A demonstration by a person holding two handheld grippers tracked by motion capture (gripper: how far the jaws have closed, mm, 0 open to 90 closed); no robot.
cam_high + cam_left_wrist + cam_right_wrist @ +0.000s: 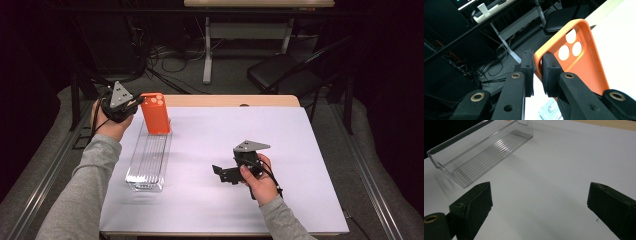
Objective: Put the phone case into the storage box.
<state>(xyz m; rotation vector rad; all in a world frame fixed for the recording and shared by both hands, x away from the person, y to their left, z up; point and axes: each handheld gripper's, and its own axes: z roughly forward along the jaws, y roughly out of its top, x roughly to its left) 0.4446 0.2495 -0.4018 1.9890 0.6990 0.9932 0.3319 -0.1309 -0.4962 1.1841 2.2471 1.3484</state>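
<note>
Left claw (136, 104) pinching an orange phone case (155, 114) by its rim.
Case hangs over a clear tray (149, 161); right claw (218, 171) rests wide open on the desk (225, 125).

White table (300, 150), clear tray (148, 162) (ribbed)

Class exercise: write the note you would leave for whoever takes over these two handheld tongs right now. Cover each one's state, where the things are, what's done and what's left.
Left tongs: shut on the rim of the orange phone case, held above the far end of the clear tray.
Right tongs: open, holding nothing, low over the white table beside the tray.
Done: case picked up.
Left, probably: lower the case into the tray and release.
</note>
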